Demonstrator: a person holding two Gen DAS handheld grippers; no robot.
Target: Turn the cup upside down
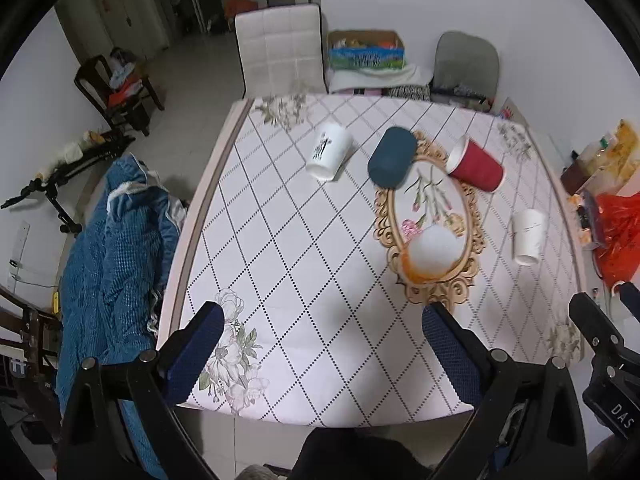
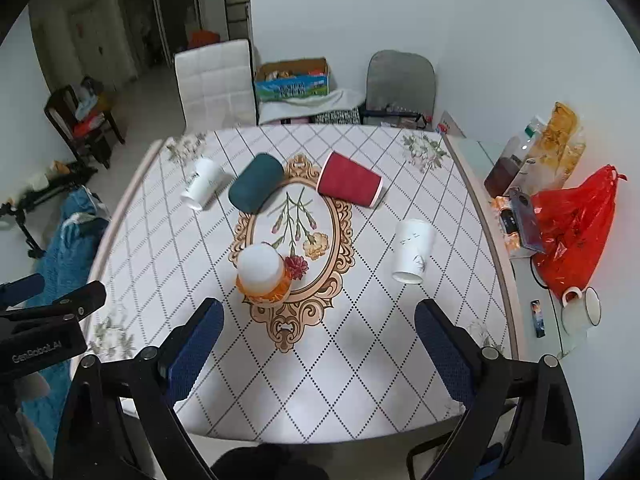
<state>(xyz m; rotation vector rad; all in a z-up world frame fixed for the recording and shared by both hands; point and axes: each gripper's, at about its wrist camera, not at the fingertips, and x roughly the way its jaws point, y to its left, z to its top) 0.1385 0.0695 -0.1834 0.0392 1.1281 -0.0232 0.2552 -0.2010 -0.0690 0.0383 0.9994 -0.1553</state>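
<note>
Several cups stand upside down on the diamond-patterned table [image 1: 304, 280] [image 2: 344, 360]: a white printed cup [image 1: 329, 151] [image 2: 202, 189], a dark teal cup [image 1: 392, 157] [image 2: 257, 182], a white cup [image 1: 529, 237] [image 2: 413, 250], and an orange-rimmed cup with a white base [image 1: 433, 253] [image 2: 262, 270]. A red cup [image 1: 476, 165] [image 2: 350, 185] lies on its side at the back. My left gripper [image 1: 324, 356] is open and empty over the near table edge. My right gripper [image 2: 320, 352] is open and empty, just short of the orange-rimmed cup.
A white chair [image 1: 280, 52], a cardboard box [image 1: 366, 50] and a grey chair [image 1: 466, 64] stand behind the table. A red plastic bag [image 2: 576, 228] and a white mug [image 2: 580, 310] sit on a side surface at right. A blue blanket [image 1: 112, 264] lies at left.
</note>
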